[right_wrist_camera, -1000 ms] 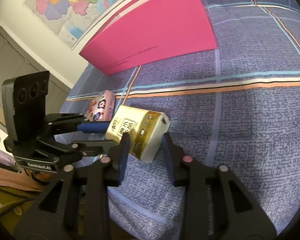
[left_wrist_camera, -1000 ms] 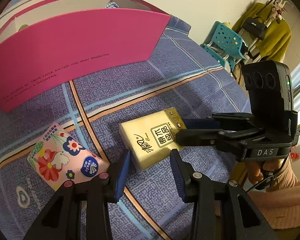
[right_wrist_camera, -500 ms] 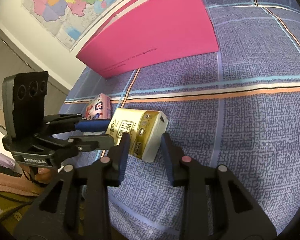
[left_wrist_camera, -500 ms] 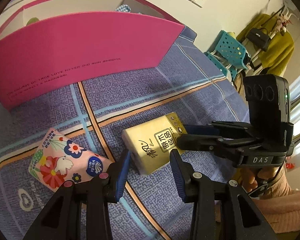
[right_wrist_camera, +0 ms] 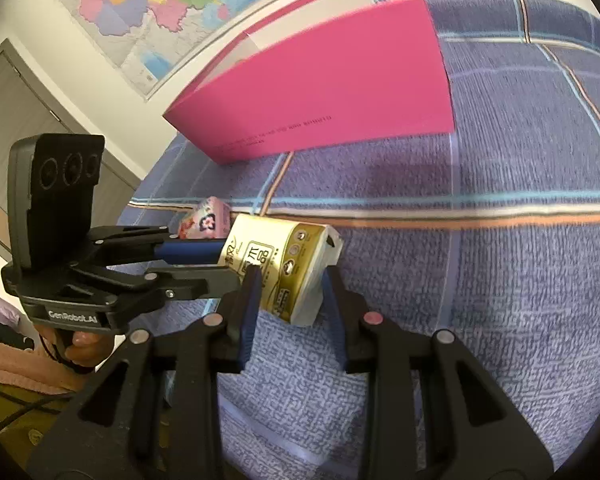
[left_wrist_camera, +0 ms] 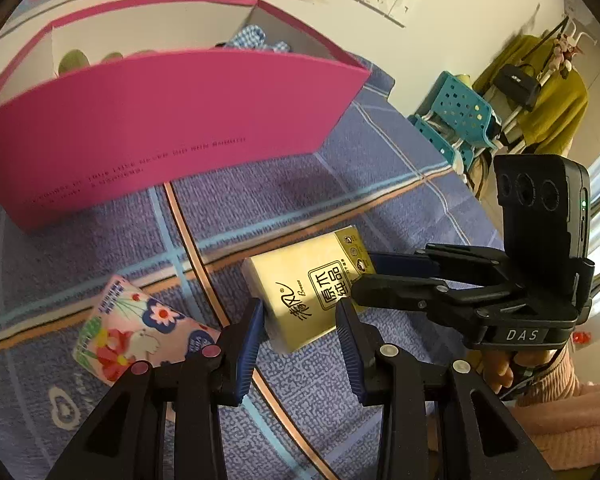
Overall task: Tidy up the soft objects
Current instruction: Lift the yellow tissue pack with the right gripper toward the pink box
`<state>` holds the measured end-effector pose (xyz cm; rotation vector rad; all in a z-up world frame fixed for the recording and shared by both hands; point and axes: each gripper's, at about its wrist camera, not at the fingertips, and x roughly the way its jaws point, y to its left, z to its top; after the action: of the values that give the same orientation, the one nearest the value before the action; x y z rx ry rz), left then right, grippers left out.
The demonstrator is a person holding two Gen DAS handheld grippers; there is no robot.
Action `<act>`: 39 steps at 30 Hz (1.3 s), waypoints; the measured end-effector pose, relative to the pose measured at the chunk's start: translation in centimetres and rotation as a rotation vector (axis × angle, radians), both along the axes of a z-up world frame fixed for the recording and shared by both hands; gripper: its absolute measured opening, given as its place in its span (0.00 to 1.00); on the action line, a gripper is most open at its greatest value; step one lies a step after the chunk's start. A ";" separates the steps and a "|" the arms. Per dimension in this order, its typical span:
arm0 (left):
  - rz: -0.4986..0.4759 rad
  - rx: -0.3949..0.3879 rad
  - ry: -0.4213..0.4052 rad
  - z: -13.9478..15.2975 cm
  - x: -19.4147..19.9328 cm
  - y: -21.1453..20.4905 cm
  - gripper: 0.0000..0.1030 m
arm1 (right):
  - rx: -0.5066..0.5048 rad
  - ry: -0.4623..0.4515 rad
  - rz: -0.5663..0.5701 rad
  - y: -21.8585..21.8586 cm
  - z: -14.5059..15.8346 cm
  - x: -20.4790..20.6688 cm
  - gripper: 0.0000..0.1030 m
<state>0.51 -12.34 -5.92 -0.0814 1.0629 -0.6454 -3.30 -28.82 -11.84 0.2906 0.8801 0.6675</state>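
Both grippers are pinching the gold tissue pack (left_wrist_camera: 308,292) from opposite ends, left gripper (left_wrist_camera: 300,334) and right gripper (right_wrist_camera: 290,300) facing along its long axis, pink box (left_wrist_camera: 160,136) lying beyond toward the bedspread's (left_wrist_camera: 340,184) far edge.

The line of small dark print along the front wall of the large pink cardboard box (left_wrist_camera: 160,120) is too blurred to read, and of the box's contents only a scrap of blue checked cloth (left_wrist_camera: 256,38) and some green shapes (left_wrist_camera: 74,62) show above that wall. From the right wrist, the flowered pink tissue pack (right_wrist_camera: 206,222) is mostly hidden behind the gold tissue pack (right_wrist_camera: 284,268) and the left gripper (right_wrist_camera: 228,258). The colourful wall map (right_wrist_camera: 172,4) is cut off by the picture's edge.
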 end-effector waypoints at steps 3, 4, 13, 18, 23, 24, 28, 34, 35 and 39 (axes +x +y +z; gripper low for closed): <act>0.009 -0.002 -0.019 0.6 0.1 0.1 0.35 | -0.003 -0.023 0.008 0.2 0.8 0.2 0.34; 0.010 -0.003 -0.025 0.8 0.2 0.2 0.35 | -0.002 -0.030 0.010 0.1 1.0 0.2 0.34; 0.017 -0.007 -0.080 2.8 1.0 0.0 0.35 | 0.007 -0.105 0.002 0.1 3.2 0.8 0.34; 0.025 -0.005 -0.099 3.5 1.6 0.1 0.36 | 0.012 -0.149 0.008 0.0 4.6 1.4 0.34; 0.032 -0.006 -0.118 4.2 2.2 0.3 0.37 | -0.005 -0.190 0.014 0.4 5.8 2.0 0.34; 0.034 -0.005 -0.122 4.3 2.4 0.4 0.37 | -0.005 -0.198 0.016 0.5 6.1 2.1 0.34; 0.041 -0.003 -0.132 4.7 3.0 0.5 0.37 | -0.010 -0.217 0.023 0.6 6.8 2.7 0.34; 0.049 0.004 -0.149 5.5 3.5 0.8 0.37 | -0.009 -0.241 0.030 0.9 7.8 3.7 0.34; 0.051 0.006 -0.154 5.7 3.6 0.8 0.37 | -0.008 -0.244 0.030 0.9 7.9 3.7 0.34; 0.055 0.013 -0.169 6.2 4.1 0.8 0.37 | -0.005 -0.255 0.028 0.9 8.4 4.4 0.34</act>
<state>4.57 -11.58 0.31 -0.0434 0.8985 -0.5848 1.08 -27.92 -3.47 0.1839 0.6426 0.7109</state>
